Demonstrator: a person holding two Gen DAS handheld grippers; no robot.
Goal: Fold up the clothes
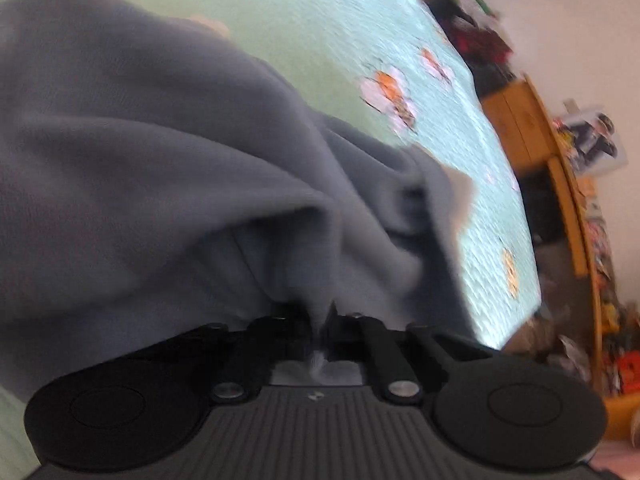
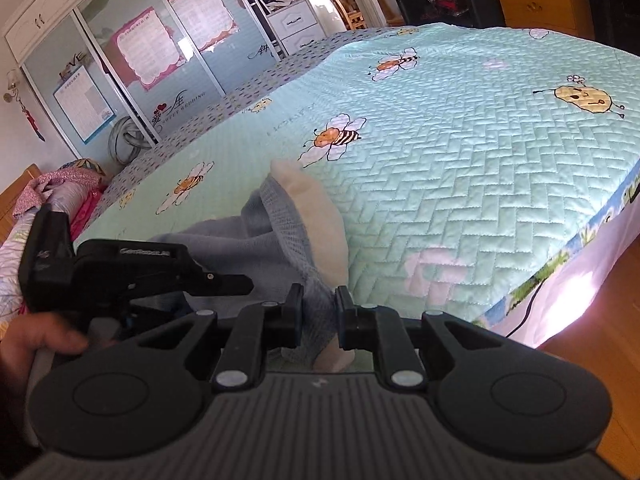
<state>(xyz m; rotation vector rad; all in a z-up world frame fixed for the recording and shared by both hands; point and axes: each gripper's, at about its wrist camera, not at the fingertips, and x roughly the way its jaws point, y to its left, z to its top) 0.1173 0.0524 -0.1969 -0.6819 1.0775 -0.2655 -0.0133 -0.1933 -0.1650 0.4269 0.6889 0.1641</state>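
A grey-blue knit garment (image 1: 168, 152) with a cream inner lining lies bunched on the bed, filling most of the blurred left wrist view. My left gripper (image 1: 320, 316) is shut on a fold of that garment, the fabric rising straight out of its pinched jaws. In the right wrist view the same garment (image 2: 280, 216) lies on the quilt with its cream edge (image 2: 320, 216) showing. My right gripper (image 2: 319, 300) is shut on a narrow strip of the garment. The other gripper (image 2: 140, 272), held by a hand (image 2: 36, 344), sits close at the left.
The bed carries a mint quilt (image 2: 460, 152) printed with bees; its near corner (image 2: 600, 208) drops to a wooden floor at the right. A wardrobe (image 2: 132, 52) with sliding doors stands beyond the bed. Pillows and bedding (image 2: 60, 188) are piled at the left. Wooden furniture (image 1: 532, 128) lines the wall.
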